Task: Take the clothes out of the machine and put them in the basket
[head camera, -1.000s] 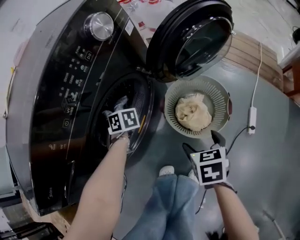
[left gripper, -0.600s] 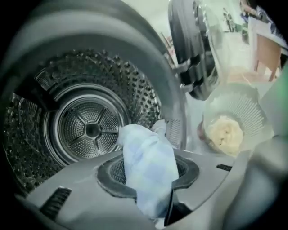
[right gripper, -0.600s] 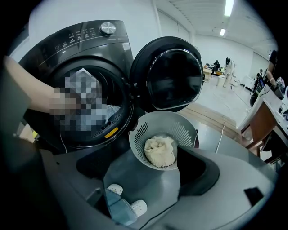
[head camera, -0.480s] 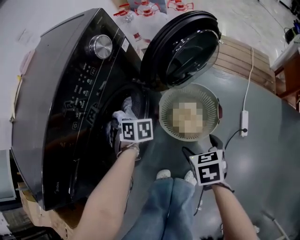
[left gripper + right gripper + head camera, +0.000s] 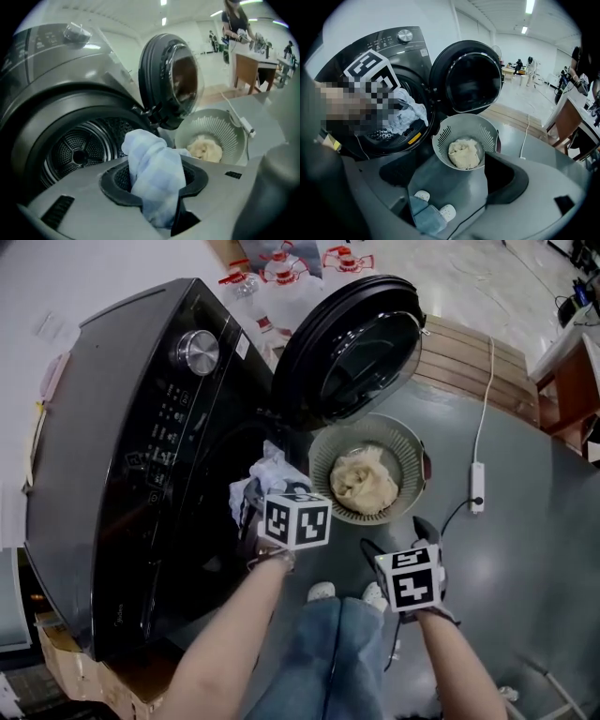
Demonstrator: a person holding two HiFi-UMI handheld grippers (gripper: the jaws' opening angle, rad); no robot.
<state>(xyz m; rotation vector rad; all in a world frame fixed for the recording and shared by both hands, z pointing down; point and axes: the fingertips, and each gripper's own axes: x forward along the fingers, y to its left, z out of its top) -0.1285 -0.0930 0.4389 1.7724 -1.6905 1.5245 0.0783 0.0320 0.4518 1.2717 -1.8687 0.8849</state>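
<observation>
A black front-loading washing machine [image 5: 141,446] stands with its round door [image 5: 347,348] swung open; its drum [image 5: 79,150] shows in the left gripper view. My left gripper [image 5: 267,493] is shut on a light blue-white cloth [image 5: 270,470], just outside the drum mouth. The cloth [image 5: 154,173] bunches up between the jaws. A grey slotted basket [image 5: 323,442] sits on the floor under the door and holds a cream cloth [image 5: 364,479]. My right gripper [image 5: 417,535] hangs open and holds nothing, near the basket [image 5: 440,136] on the side towards me.
A white power strip [image 5: 475,498] with its cable lies on the grey floor right of the basket. Wooden boards [image 5: 469,357] lie behind the basket. Water bottles [image 5: 281,263] stand behind the machine. The person's shoes [image 5: 323,592] are in front of it. A wooden table [image 5: 562,381] stands at the far right.
The left gripper has come out of the drum and moved right and up with the light cloth. The right gripper has risen only slightly.
</observation>
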